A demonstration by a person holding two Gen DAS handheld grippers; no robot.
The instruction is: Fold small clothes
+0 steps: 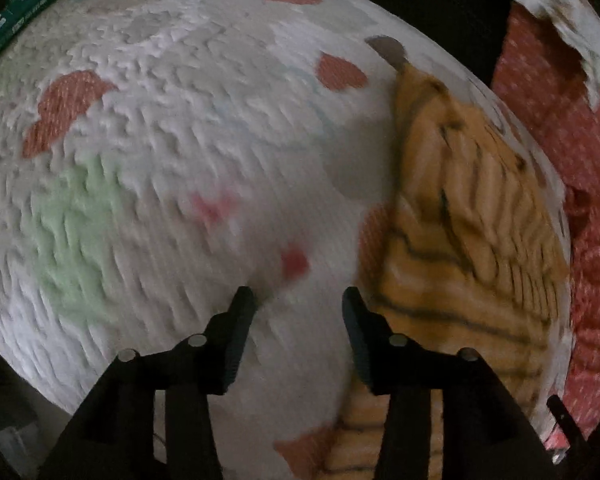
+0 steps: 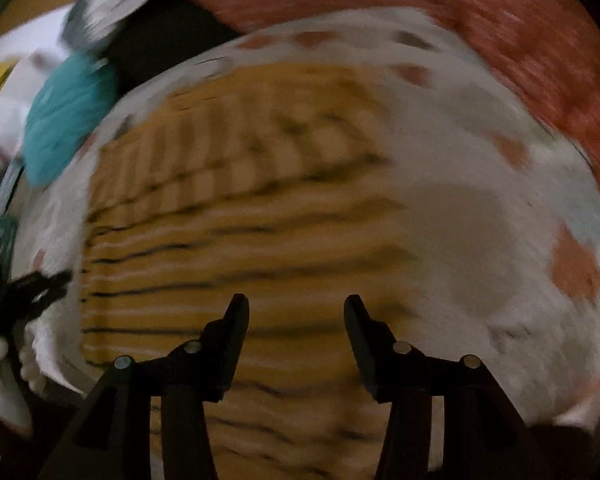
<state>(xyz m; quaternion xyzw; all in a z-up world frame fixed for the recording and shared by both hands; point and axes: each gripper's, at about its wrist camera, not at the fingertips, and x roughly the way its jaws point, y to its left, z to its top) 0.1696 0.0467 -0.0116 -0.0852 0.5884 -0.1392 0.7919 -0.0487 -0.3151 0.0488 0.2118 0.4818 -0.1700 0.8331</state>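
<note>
Left wrist view alone shows a green box (image 1: 16, 12) | orange ribbed striped garment (image 1: 460, 216) lies on the textured white heart-print cloth (image 1: 172, 128), right of the left gripper (image 1: 298, 300), directly under the right gripper (image 2: 296, 306) | both tongs spread apart, holding nothing | teal cloth (image 2: 66, 120) at the far edge.

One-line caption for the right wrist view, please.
Open right hand-held gripper above an orange striped garment lying on a white heart-print blanket; motion-blurred.
</note>
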